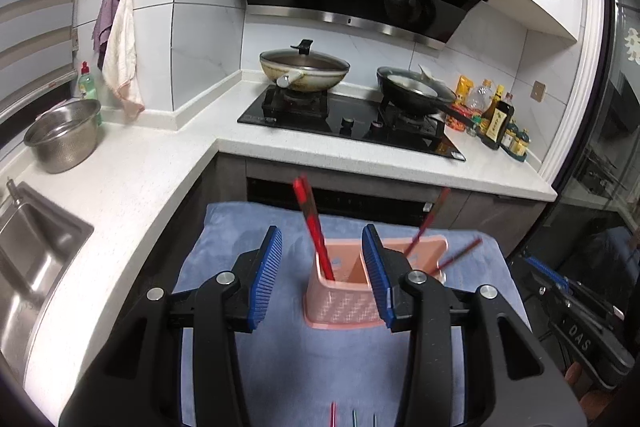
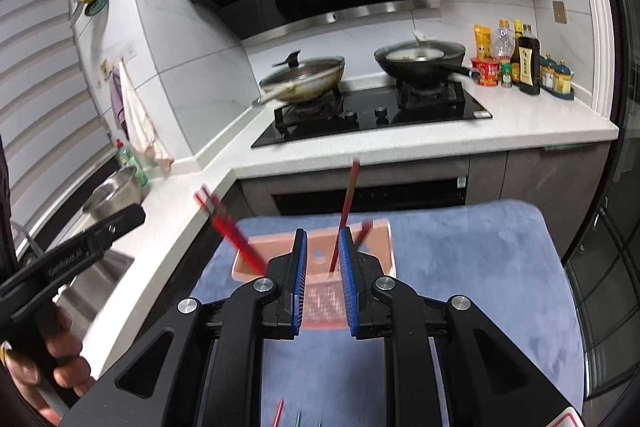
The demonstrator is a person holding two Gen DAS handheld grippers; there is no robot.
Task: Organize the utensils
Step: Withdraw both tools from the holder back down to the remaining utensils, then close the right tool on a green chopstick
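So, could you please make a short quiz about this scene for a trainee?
1. True or false: the left gripper is open and holds nothing.
2. Where do the red chopsticks stand? A) in the pink holder B) in the steel bowl C) in the sink
3. Fill in: the holder stands on a blue ____.

Key
1. True: the jaws stand wide apart with nothing between the pads.
2. A: they lean out of the holder's compartments.
3. Towel.
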